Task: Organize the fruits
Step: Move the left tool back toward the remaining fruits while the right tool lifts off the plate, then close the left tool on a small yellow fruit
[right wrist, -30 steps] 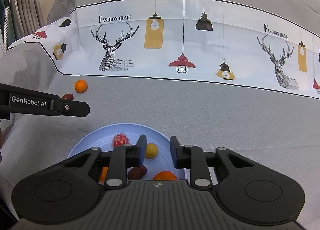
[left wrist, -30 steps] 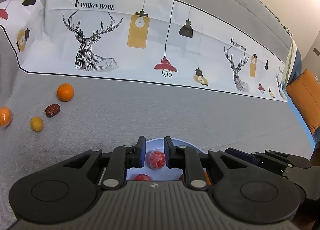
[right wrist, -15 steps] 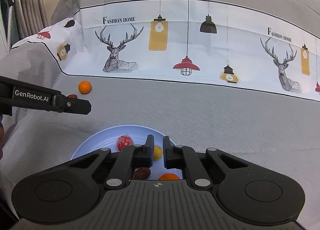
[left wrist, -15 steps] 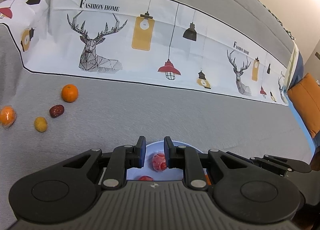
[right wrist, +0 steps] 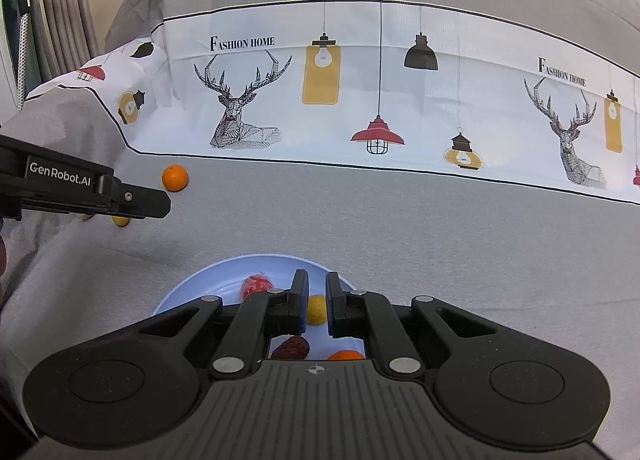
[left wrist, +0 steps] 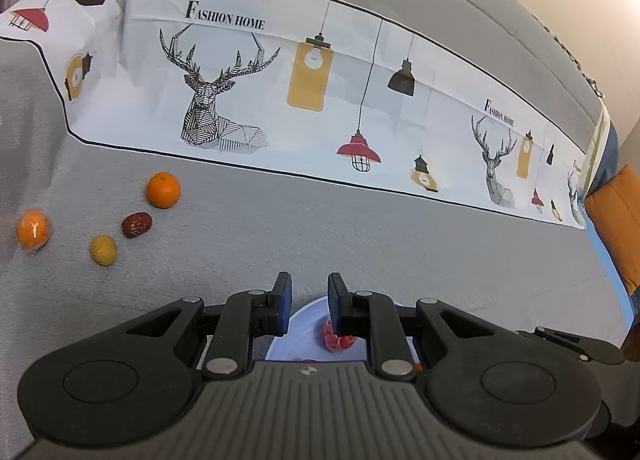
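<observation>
Right gripper (right wrist: pixel 317 302) hovering over the plate (right wrist: pixel 188 288), jaws drawn together, gripping nothing, left gripper (left wrist: pixel 309 302) likewise closed and empty, loose orange (left wrist: pixel 163 190) lying beyond.

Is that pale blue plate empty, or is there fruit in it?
Not empty. The plate holds a red wrapped piece, a small yellow fruit, a dark red date and an orange.
</observation>
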Demonstrator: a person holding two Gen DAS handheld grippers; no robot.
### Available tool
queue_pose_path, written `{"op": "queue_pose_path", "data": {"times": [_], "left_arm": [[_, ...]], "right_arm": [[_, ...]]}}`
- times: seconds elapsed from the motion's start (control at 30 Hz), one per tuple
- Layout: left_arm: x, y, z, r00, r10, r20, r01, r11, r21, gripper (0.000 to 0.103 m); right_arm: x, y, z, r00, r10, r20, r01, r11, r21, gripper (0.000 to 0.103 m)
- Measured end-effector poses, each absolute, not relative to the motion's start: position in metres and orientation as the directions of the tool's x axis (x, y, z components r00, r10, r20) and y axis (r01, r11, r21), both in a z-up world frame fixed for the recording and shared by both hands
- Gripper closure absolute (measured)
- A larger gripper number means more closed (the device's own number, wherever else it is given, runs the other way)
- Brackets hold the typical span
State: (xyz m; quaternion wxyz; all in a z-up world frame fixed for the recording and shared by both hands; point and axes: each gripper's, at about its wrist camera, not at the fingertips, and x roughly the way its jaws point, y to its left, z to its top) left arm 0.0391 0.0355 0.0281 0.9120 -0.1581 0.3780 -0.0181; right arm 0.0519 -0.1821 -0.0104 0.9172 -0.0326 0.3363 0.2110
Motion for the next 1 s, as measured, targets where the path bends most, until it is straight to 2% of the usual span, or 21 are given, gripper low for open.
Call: {"op": "queue_pose_path", "data": {"times": [0.37,0.47,0.8,0.9,1.0], "left_arm": [[0.038,0.04,0.023,0.724,-0.142,-0.675,-0.08,0.955,-0.287,0.082],[0.039,0.05,0.011,0.705,-0.103,-0.702,-0.122,0.957,-0.263,0.082],[0.046,0.086,0.003,0.702,-0.027,-0.711,-0.225,0.939,-0.259,0.082],[0.051,0.104,-0.001,0.683,-0.004,-0.73,-0.284,0.92,-0.27,0.08],[0.056,0.137,-0.005,0.66,0.004,-0.752,-0.372,0.871,-0.321,0.068]], "right_arm": [[0.051,-0.18,-0.01,0.686,0.369,-0.627,-0.414,0.907,0.082,0.094],[0.05,-0.179,-0.009,0.686,0.37,-0.627,-0.414,0.907,0.082,0.094],[0.052,-0.167,-0.008,0.679,0.387,-0.624,-0.428,0.899,0.092,0.094],[0.052,-0.16,-0.008,0.674,0.398,-0.622,-0.441,0.893,0.094,0.094],[0.052,-0.153,-0.007,0.667,0.412,-0.62,-0.451,0.886,0.104,0.094]]}}
